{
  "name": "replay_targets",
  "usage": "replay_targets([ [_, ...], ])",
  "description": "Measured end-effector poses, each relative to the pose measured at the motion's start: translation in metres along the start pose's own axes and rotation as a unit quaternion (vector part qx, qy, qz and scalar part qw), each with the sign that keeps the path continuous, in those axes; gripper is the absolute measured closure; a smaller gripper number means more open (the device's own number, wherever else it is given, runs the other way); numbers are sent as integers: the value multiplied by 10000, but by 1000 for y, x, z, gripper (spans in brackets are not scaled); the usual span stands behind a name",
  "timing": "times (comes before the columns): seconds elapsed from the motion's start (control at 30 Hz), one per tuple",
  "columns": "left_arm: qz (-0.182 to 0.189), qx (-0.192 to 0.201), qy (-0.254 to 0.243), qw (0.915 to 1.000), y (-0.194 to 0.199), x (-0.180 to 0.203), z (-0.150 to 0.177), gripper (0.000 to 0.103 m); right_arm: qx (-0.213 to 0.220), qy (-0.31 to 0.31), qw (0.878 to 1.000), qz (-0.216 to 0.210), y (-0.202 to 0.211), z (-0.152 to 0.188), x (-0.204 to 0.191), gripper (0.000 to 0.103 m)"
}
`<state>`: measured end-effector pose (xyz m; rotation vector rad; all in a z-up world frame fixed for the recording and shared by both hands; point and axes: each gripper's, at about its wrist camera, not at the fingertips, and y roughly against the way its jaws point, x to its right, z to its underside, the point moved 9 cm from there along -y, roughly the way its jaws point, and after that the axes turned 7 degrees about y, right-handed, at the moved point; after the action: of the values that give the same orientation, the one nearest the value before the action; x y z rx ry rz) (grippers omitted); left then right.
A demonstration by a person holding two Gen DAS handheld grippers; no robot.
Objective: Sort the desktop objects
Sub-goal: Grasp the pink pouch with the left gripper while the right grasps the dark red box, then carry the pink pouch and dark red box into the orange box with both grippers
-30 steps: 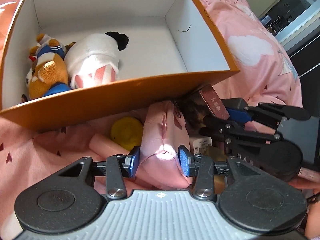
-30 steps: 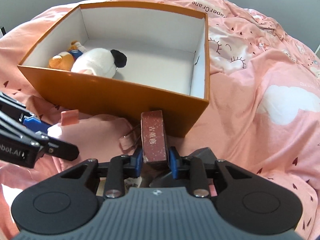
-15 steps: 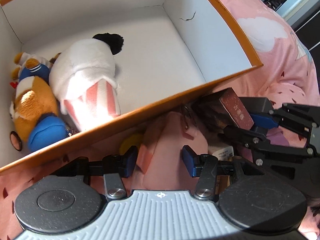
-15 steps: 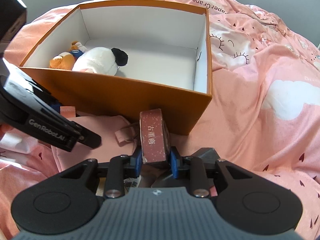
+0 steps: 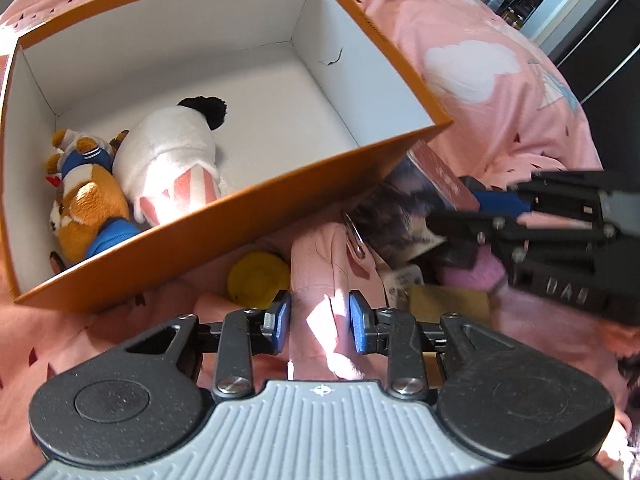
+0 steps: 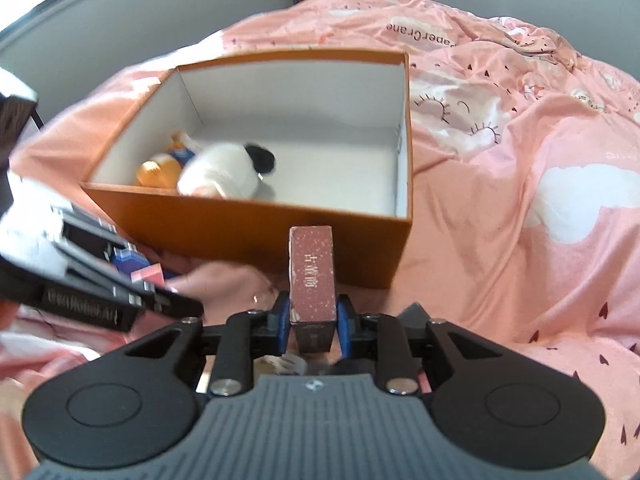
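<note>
Two grips closing, left gripper [image 5: 320,316] pinching the pink pouch [image 5: 332,280], right gripper [image 6: 311,322] clamping the red box [image 6: 312,276]: soft fabric might slip free short of the orange box [image 5: 248,204]

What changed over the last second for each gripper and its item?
The left gripper opened briefly, and its jaws are now closing again on the soft pink fabric pouch. The right gripper kept its hold on the narrow dark-red printed box and lifted it, tightening slightly. The orange cardboard box and the two plush toys in it are unchanged.
</note>
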<state>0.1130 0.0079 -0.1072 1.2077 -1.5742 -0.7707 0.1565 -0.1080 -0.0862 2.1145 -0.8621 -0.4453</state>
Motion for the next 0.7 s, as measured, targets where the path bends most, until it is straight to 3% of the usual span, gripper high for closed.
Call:
replay_targets([
  [0.17, 9, 181, 238, 9996, 18, -4, 1, 72, 268, -109, 9991, -298, 18, -14, -4, 78],
  [0.4, -71, 895, 195, 9958, 54, 6, -10, 76, 553, -319, 9970, -430, 38, -34, -4, 78],
  [0.7, -373, 1910, -191, 9807, 107, 27, -32, 78, 940, -635, 9913, -666, 64, -61, 2, 78],
])
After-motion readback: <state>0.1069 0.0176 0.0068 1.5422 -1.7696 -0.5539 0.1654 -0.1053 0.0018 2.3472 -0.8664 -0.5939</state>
